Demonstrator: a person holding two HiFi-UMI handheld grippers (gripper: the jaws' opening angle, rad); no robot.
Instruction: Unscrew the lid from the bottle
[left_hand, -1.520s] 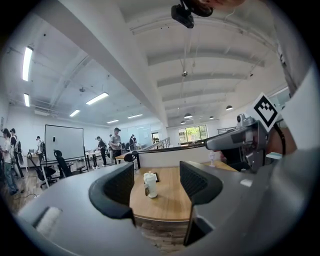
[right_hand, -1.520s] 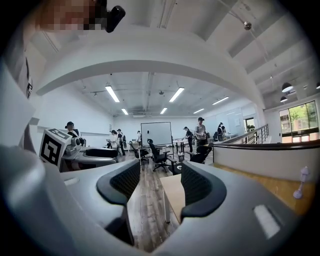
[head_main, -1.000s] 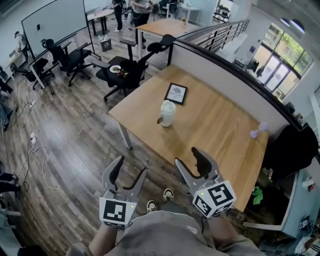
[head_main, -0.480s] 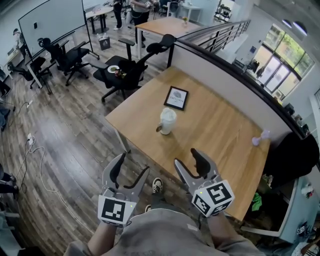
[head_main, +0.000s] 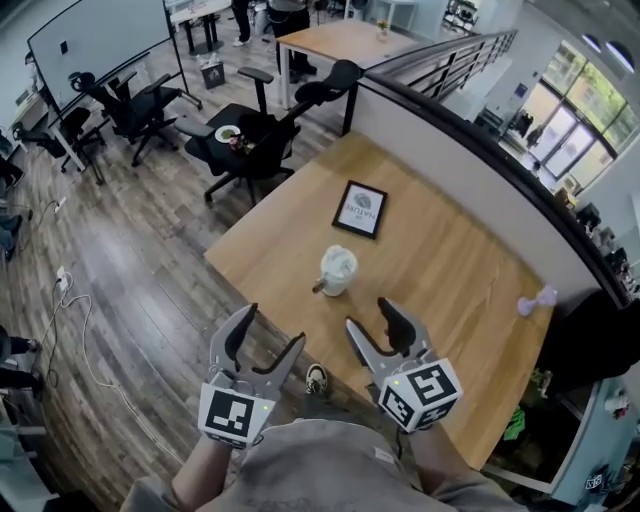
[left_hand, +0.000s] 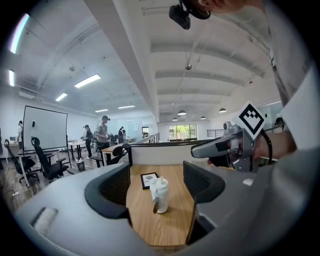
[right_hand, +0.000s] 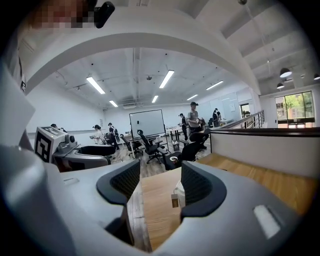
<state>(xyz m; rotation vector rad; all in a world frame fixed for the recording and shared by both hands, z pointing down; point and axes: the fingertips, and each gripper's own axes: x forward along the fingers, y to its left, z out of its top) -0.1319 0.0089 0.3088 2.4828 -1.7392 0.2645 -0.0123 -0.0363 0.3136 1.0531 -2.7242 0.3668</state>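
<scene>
An open office with a wood-plank floor holds a wooden table (head_main: 450, 250). On it, near the corner closest to the person, the white bottle (head_main: 337, 271) stands upright with its lid on and a small tag hanging at its side. Beyond the bottle lies a framed picture (head_main: 360, 208). Nearer the person than the bottle and to its right, the right gripper (head_main: 372, 315) hovers with its jaws spread and nothing between them. To the bottle's left, over the floor, the left gripper (head_main: 270, 328) has jaws that have just been opening, also with nothing between them. The bottle stands apart from both grippers, ahead of them.
</scene>
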